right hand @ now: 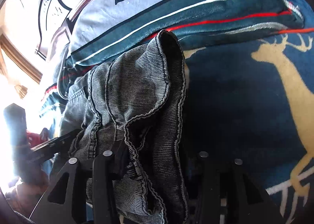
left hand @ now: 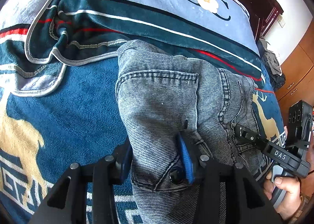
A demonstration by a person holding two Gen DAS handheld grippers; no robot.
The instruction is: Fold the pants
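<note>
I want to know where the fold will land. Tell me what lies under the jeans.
Under the jeans lies a blue blanket with a tan deer print, showing on both sides. Behind them sits a folded striped blanket. The surface directly beneath the denim is covered.

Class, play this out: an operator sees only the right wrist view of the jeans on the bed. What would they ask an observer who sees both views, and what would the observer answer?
Operator: My gripper has a hem. Is the left gripper holding anything?
Observer: Yes, the left gripper is closed on the jeans near a pocket rivet.
Operator: What colour are its pads?
Observer: Blue, as the pad against the denim shows.
Operator: What lies left of the jeans?
Observer: A folded blanket edge with grey trim on the deer-patterned blanket.
</note>
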